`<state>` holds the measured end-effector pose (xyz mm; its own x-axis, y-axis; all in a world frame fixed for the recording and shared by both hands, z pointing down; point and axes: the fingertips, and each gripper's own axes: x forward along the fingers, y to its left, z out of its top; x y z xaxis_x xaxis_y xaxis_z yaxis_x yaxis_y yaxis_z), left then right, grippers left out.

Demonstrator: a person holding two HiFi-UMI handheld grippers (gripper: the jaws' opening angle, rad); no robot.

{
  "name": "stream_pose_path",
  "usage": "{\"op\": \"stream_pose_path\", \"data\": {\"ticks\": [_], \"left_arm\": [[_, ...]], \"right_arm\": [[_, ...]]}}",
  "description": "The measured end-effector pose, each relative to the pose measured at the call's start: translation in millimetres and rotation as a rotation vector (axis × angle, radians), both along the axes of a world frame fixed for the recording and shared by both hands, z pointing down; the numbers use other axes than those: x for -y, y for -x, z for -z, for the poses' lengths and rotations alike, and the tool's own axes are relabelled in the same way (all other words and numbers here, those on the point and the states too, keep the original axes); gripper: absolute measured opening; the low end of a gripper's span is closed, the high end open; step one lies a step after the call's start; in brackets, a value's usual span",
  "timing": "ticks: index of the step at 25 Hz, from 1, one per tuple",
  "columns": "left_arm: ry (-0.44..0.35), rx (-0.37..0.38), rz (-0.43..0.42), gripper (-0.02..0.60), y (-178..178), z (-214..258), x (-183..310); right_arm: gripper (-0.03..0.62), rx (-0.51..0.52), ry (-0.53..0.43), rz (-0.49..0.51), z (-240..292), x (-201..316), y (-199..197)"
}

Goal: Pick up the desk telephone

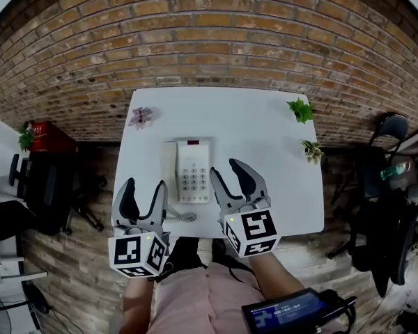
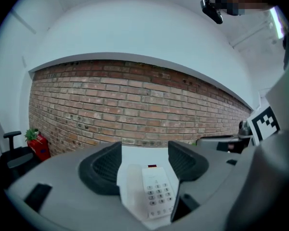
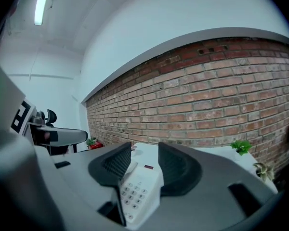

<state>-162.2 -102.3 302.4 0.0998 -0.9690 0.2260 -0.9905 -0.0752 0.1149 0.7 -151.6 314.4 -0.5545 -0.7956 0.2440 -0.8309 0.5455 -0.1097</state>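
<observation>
The white desk telephone (image 1: 188,169) lies on the white table (image 1: 279,152), handset on its left side, keypad on the right, its coiled cord (image 1: 182,216) trailing to the front edge. My left gripper (image 1: 145,186) hovers over the table's front edge, just left of and nearer than the phone, jaws open and empty. My right gripper (image 1: 225,169) stands close beside the phone's right side, also open with nothing in it. In the left gripper view the telephone (image 2: 152,191) shows ahead between the open jaws of that gripper (image 2: 144,161). The right gripper view has the telephone (image 3: 139,189) ahead, low between the jaws of its gripper (image 3: 144,160).
A small pink-flowered plant (image 1: 141,116) sits at the table's far left; two green plants (image 1: 301,109) (image 1: 311,150) stand along its right edge. A brick wall (image 1: 209,40) runs behind. Office chairs (image 1: 38,190) (image 1: 386,214) flank the table. A red box (image 1: 50,138) sits at left.
</observation>
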Motion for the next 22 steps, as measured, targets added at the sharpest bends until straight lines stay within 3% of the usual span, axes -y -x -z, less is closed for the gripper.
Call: {"op": "stream_pose_path", "data": {"ticks": [12,22], "left_arm": [[0.117,-0.059,-0.093,0.31,22,-56,74],[0.287,-0.143,-0.216,0.359,14,-124,107]], "right_arm": [[0.183,-0.049,0.109,-0.057,-49,57,27],[0.234,-0.069,0.264,-0.055,-112,81,43]]}}
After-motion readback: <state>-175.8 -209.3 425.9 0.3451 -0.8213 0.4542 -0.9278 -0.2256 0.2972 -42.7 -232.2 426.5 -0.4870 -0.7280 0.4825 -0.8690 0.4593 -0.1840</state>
